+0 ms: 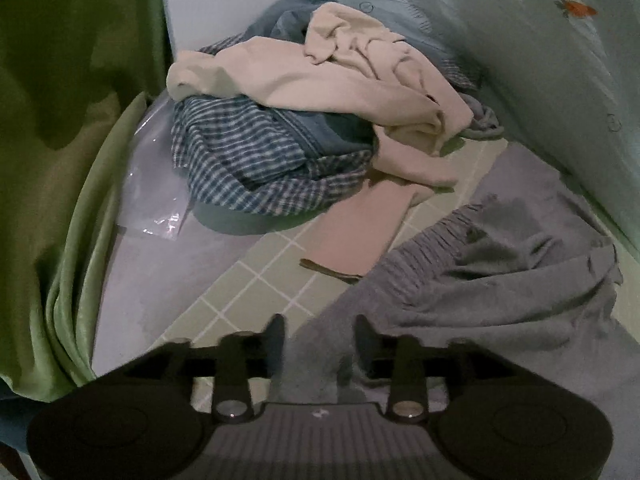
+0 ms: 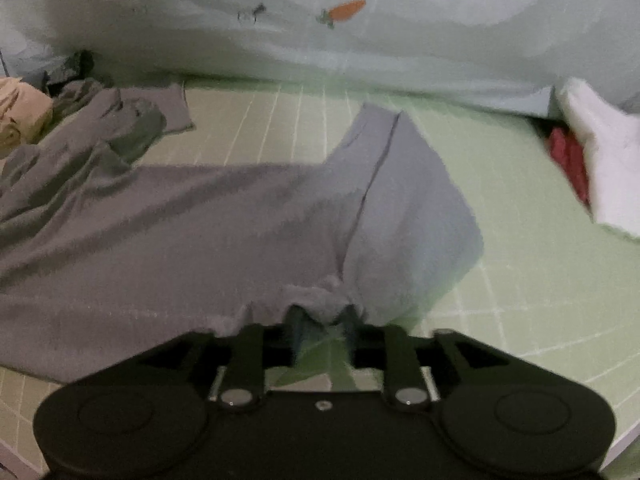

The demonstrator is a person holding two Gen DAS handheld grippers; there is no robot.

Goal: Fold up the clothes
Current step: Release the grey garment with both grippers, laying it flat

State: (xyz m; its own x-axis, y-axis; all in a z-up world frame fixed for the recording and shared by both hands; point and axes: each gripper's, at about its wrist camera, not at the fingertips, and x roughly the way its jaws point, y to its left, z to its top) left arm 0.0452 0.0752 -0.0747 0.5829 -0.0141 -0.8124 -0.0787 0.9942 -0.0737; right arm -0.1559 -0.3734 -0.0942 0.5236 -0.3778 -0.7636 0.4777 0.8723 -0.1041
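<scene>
Two matte black tools [image 1: 319, 340] [image 2: 320, 320], round-lobed housings, silvery pivot screws, perhaps ribbed base.

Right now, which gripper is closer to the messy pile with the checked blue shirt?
Left. The left gripper faces the pile directly; the right gripper sees only its edge far left.

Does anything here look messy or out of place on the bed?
Yes. The beige garment and blue checked shirt lie heaped in an unfolded pile at the far corner, and a flat brown cardboard piece sits loose on the green grid sheet beside them.
</scene>
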